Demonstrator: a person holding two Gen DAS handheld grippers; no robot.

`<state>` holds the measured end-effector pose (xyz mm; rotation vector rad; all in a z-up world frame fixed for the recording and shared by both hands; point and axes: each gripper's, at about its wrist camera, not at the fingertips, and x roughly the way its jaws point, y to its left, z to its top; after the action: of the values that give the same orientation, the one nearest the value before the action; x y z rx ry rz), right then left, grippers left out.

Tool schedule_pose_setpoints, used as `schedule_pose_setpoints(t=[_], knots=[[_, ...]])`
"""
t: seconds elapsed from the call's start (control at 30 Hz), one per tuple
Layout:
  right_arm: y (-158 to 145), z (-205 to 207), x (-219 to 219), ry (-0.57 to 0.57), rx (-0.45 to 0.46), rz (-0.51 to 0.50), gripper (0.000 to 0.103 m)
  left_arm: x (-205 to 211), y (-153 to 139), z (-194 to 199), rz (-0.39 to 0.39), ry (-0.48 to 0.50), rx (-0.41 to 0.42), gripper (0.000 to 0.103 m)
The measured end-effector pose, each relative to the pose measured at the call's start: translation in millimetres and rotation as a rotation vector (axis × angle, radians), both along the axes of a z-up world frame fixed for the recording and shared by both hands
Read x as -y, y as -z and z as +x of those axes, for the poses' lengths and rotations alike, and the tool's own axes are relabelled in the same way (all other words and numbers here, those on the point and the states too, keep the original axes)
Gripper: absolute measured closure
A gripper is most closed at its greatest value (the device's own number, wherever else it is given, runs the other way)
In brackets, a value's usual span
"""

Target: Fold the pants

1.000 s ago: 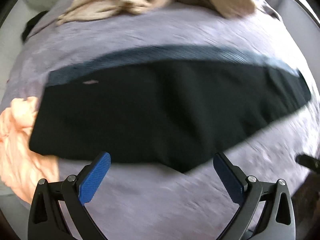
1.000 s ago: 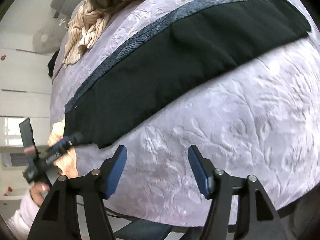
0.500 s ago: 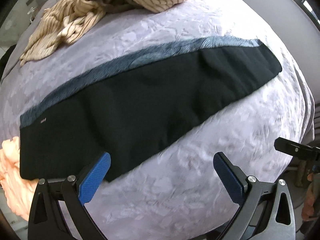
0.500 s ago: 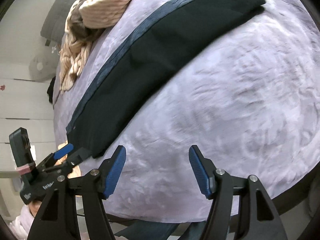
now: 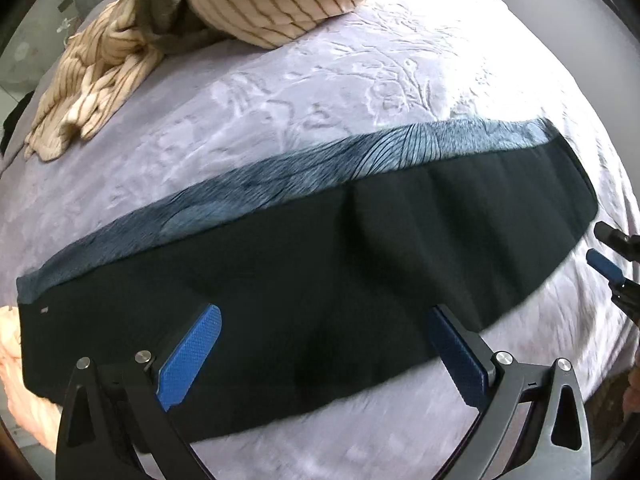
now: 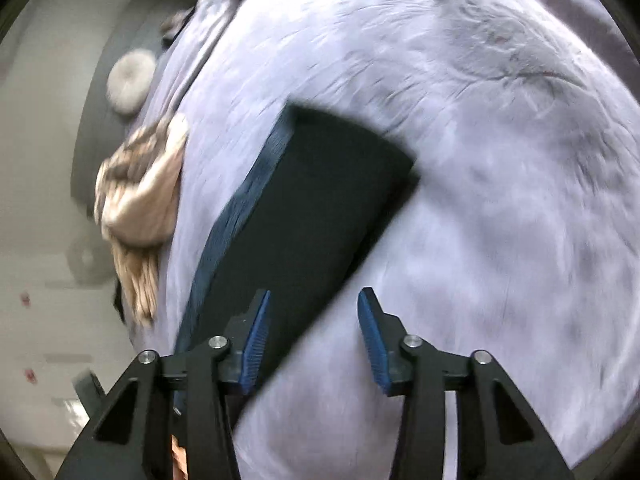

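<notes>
Dark pants (image 5: pixel 304 272) with a blue patterned strip along the far edge lie flat and stretched lengthwise on a lilac bedspread (image 5: pixel 320 92). My left gripper (image 5: pixel 320 344) is open and empty, hovering over the near edge of the pants around their middle. My right gripper (image 6: pixel 312 336) is open and empty, above the near edge of the pants (image 6: pixel 312 208) close to one end; it shows at the right edge of the left wrist view (image 5: pixel 608 268).
A striped cream pile of clothes (image 5: pixel 168 32) lies at the far side of the bed, also in the right wrist view (image 6: pixel 140 200). A peach cloth (image 5: pixel 12 360) sits at the left end of the pants. Grey wall and floor lie beyond the bed (image 6: pixel 40 160).
Both grippers have moved in toward the pants. The left one now sits over the near edge at the middle. The right one swung round to the pants' end. Both stayed open.
</notes>
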<state>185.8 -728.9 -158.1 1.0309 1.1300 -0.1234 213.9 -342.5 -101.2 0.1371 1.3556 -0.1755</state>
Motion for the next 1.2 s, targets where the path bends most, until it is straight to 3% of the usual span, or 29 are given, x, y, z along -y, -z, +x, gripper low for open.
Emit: schedule_pose_setpoints(t=[0.1,0.17,0.27,0.37,0.43,0.53,0.57,0.87,1.03,1.13,1.2], knots=[[17.6,14.0,15.5,0.034,-0.016,0.021,0.061,13.5,9.4,8.2,0.018,-0.014,-0.007,0.0],[26.7,19.5,18.9,0.037,-0.024,0.041,0.093,18.3,9.2,9.8,0.019,-0.024,0.01,0.0],[17.5,26.9,18.6,-0.005,0.027,0.017,0.093,25.9,12.5,11.4,0.044,-0.021,0.044,0.0],[24.2,28.7,18.7,-0.057,-0.011,-0.042,0.093,32.2,38.6,15.1,0.093,-0.016,-0.006,0.0],[36.7,23.5,23.9,-0.033,-0.024,0.032,0.09,29.5,46.2,16.4,0.068,-0.054,-0.027,0.0],[36.5,15.5,26.3,-0.044,-0.017,0.055,0.063,25.2,49.0,16.5,0.039,-0.078,-0.037,0.0],[35.9,13.7,25.1,-0.054,-0.004,0.058,0.061,25.2,49.2,16.4,0.039,-0.073,-0.035,0.0],[39.7,14.3,18.2,-0.072,0.019,0.09,0.06,34.6,43.4,24.0,0.071,-0.045,-0.029,0.0],[42.1,15.7,19.1,-0.084,0.024,0.09,0.059,46.2,13.0,50.5,0.023,-0.048,0.095,0.0],[44.6,16.0,18.3,-0.091,0.025,0.087,0.058,53.8,28.7,80.5,0.048,-0.102,0.1,0.0],[46.2,16.2,17.5,-0.097,0.03,0.085,0.058,58.3,58.0,95.2,0.091,-0.095,0.071,0.0]])
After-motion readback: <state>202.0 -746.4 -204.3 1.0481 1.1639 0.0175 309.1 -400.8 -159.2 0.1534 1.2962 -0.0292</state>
